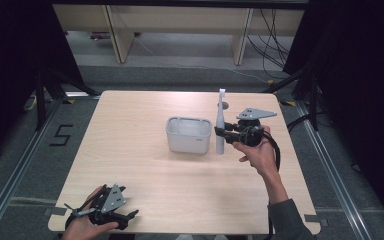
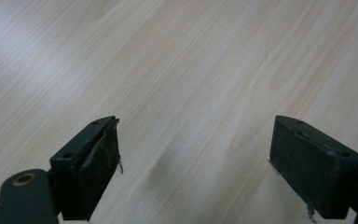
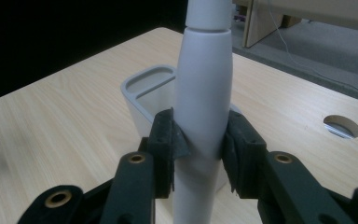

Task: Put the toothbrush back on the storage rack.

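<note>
1. Clamped on the white electric toothbrush (image 3: 201, 112), the right gripper (image 1: 225, 134) holds it upright by the thick part of its handle, one black jaw on either side; in the right gripper view the pads press flat against the smooth, rounded plastic.
2. Nearest the person, the left gripper (image 1: 105, 207) rests at the table's front edge with its jaws spread wide and nothing between them, the bare wood grain showing beneath in the left gripper view.
3. Farther in, the toothbrush (image 1: 220, 125) stands just beside the right wall of the grey holder (image 1: 189, 135), its base at or close to the table (image 1: 145, 165); I cannot tell whether it touches.
4. That holder is a matte, round-cornered tub with an inner divider making compartments.
5. My reading: the brush is grasped and the carry into the holder is the step in hand.
6. Next move, as I judge it: lift until the base clears the rim, shift left over a compartment, lower straight, and only then let go, since the slick, tapering handle could slip or tip.
</note>
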The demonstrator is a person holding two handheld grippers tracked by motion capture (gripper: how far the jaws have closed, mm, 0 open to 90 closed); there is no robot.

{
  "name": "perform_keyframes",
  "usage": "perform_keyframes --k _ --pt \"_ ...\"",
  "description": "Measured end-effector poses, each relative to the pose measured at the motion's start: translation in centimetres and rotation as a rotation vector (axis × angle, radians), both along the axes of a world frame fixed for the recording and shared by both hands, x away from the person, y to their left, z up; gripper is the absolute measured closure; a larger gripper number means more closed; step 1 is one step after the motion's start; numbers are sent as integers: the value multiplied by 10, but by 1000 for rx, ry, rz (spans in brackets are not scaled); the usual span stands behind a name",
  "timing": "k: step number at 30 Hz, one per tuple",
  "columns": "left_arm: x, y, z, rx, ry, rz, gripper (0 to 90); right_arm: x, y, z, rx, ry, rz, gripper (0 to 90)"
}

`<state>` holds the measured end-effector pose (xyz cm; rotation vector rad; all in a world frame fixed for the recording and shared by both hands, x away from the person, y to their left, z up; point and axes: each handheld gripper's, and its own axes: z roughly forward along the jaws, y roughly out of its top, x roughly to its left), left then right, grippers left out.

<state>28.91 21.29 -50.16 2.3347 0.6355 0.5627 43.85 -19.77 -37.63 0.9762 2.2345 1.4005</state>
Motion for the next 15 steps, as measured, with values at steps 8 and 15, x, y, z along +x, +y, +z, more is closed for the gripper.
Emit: perform_keyframes --k 8,15 --pt "0 0 0 1 3 1 153 9 8 10 5 -5 0 666" --pt "0 0 0 1 1 -3 153 17 16 18 31 -16 -19 666"
